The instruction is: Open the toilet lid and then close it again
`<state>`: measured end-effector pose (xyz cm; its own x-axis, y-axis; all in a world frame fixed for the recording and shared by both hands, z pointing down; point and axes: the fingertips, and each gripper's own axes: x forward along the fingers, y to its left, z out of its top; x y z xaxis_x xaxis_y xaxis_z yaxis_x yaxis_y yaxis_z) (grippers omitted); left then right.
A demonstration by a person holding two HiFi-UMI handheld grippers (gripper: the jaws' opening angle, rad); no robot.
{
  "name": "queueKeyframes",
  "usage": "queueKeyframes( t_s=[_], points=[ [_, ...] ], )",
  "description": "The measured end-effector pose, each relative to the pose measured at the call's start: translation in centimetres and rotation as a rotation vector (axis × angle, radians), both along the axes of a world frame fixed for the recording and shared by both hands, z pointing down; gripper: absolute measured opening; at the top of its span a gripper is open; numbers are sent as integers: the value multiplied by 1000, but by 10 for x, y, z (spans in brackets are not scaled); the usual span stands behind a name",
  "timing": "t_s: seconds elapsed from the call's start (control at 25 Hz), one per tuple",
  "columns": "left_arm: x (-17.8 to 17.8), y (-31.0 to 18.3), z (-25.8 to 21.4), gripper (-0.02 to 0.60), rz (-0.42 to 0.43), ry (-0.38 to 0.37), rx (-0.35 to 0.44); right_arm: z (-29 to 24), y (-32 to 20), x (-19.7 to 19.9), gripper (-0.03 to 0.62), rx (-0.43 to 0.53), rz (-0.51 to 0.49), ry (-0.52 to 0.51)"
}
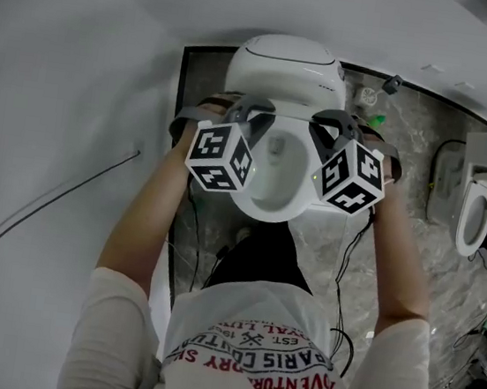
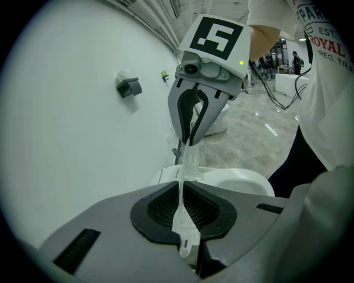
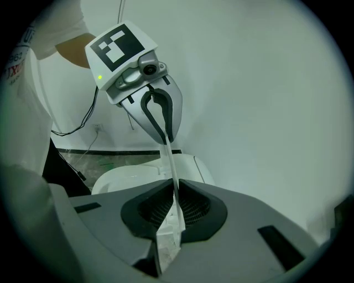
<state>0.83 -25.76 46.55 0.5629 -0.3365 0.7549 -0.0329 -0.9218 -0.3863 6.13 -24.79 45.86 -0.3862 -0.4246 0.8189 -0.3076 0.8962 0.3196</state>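
A white toilet [image 1: 287, 66] stands against the wall, and its bowl [image 1: 271, 197] is uncovered below me. The thin white toilet lid [image 2: 188, 163] shows edge-on, lifted off the seat and held between both grippers. My left gripper [image 2: 182, 209] is shut on one side edge of the lid. My right gripper [image 3: 173, 205] is shut on the opposite side edge of that lid [image 3: 170, 168]. Each gripper view looks across at the other gripper clamped on the far edge. In the head view the left gripper [image 1: 247, 114] and right gripper [image 1: 328, 127] flank the bowl.
A curved white wall [image 1: 72, 78] runs close on the left, with a cable along it. A second toilet [image 1: 480, 207] stands at the right. Cables [image 1: 356, 249] trail over the marble floor, and a small green item [image 1: 376, 120] lies by the tank. A small box [image 2: 128, 87] is fixed to the wall.
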Motion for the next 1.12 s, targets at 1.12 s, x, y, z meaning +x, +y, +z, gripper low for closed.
queueKeyframes(
  t_s=[1.12],
  points=[
    [-26, 175, 78, 60, 35, 84, 0, 83, 175, -25, 37, 84, 9, 135]
  ],
)
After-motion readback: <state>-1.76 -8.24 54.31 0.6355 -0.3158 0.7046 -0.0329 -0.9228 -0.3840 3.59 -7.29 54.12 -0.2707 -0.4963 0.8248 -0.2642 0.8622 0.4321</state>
